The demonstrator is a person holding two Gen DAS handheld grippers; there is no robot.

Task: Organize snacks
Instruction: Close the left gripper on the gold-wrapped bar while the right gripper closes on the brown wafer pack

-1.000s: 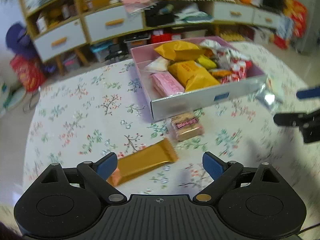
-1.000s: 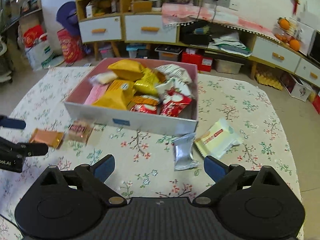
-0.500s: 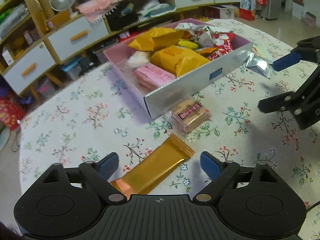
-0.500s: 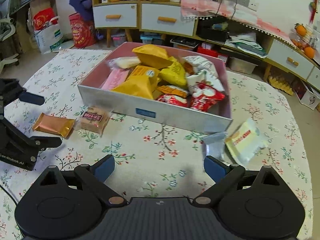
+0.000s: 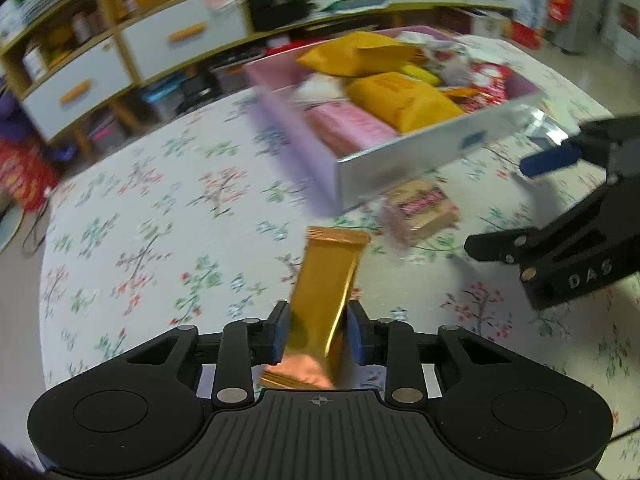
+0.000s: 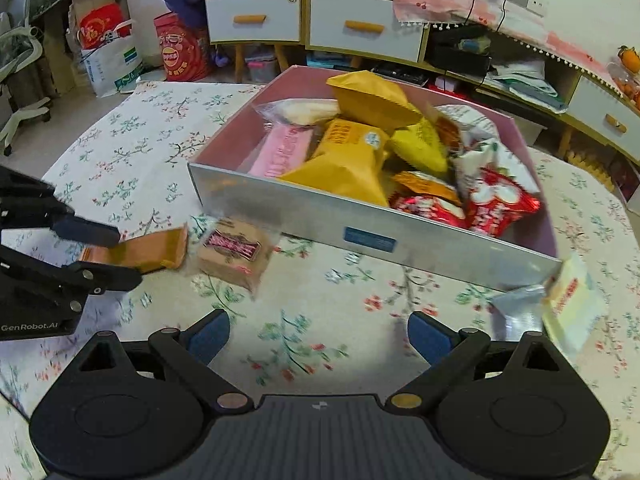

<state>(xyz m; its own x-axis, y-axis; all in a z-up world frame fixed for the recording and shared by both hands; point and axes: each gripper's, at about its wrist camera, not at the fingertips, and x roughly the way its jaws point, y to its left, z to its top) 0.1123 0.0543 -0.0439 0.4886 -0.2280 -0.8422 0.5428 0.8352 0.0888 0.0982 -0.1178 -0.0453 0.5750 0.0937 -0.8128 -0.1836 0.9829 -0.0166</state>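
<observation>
1. Left tongs (image 5: pixel 315 334) are closing, pads on both sides of the gold wafer bar (image 5: pixel 324 280) over the floral bench (image 5: pixel 160 240).
2. Brown biscuit pack (image 6: pixel 234 254) lies beside the snack box (image 6: pixel 372 236).
3. Right tongs (image 6: pixel 318 336) gape wide, empty.

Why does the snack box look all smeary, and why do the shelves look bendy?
Left wrist view: motion blur smears the box and tablecloth, while the gold bar nearer the camera stays sharper. Right wrist view: clearer, blurred mostly near the bottom. Both fisheye lenses bend the shelves.
</observation>
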